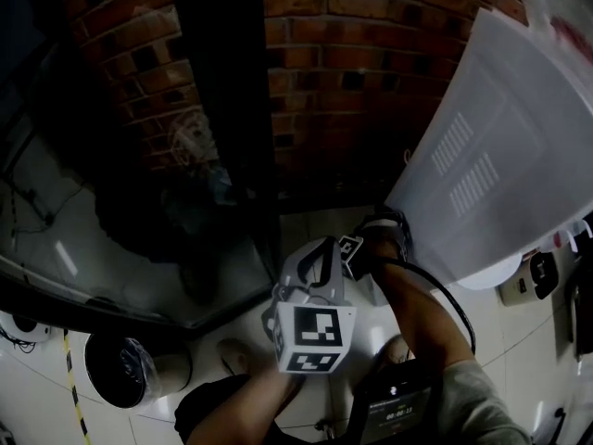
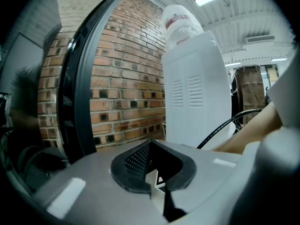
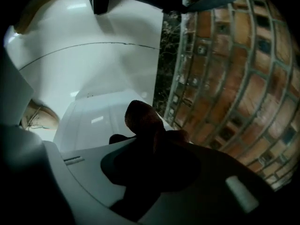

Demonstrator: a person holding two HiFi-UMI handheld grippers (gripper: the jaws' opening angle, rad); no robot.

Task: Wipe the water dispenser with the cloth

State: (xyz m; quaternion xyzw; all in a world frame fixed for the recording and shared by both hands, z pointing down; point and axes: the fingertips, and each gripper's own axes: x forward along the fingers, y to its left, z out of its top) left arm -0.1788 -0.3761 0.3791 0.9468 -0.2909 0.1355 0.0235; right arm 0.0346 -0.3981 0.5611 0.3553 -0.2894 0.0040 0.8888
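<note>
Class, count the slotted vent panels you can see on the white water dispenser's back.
2, side by side on the back of the water dispenser: in the left gripper view, the left-hand vent and the right-hand vent. Its foot is hidden, so more are possible.

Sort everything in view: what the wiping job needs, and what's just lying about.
Job: water dispenser; cloth; right tool, gripping the cloth.
Lying about: brick wall; lined bin on the floor.

water dispenser (image 1: 500, 174): smooth white plastic | wall (image 1: 352, 82): rough brick | cloth (image 3: 143, 121): dark, probably fuzzy fabric | floor (image 1: 533, 355): glossy tile
</note>
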